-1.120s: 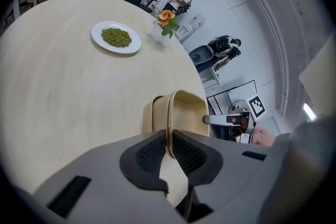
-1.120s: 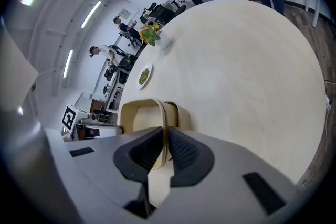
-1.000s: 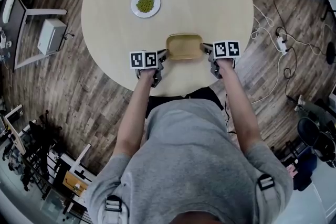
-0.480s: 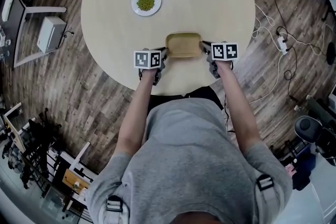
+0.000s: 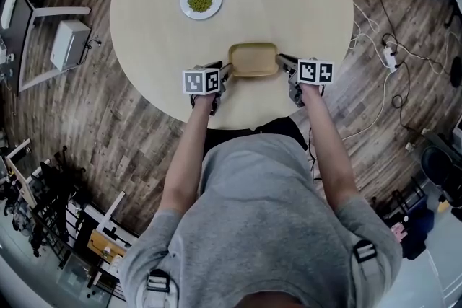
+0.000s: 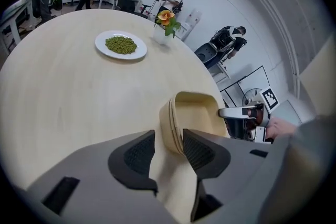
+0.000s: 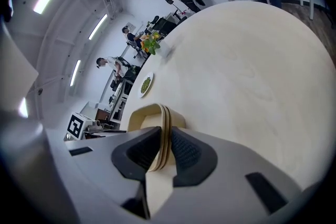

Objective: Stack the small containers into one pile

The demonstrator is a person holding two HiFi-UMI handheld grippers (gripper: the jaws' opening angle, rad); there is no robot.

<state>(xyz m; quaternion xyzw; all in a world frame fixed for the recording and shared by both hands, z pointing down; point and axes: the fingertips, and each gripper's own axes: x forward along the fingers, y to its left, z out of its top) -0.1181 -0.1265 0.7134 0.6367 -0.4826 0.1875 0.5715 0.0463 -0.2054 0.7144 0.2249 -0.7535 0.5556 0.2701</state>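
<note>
We see the nested tan containers (image 5: 253,59) resting by the round table's (image 5: 144,32) near edge, apparently set down as one pile — so our left gripper (image 6: 169,150) spreads its jaws off the left rim, while our right gripper (image 7: 160,152), pads hugging the opposite rim, begins easing open.

The person (image 5: 263,227) wears a plain grey T-shirt (image 5: 274,184) with short sleeves (image 5: 144,245) that end above the elbows, leaving the forearms bare. A grey strap with a black rectangular buckle (image 5: 157,279) lies over each shoulder. A dark garment (image 5: 283,128) shows past the shirt's front edge.
</note>
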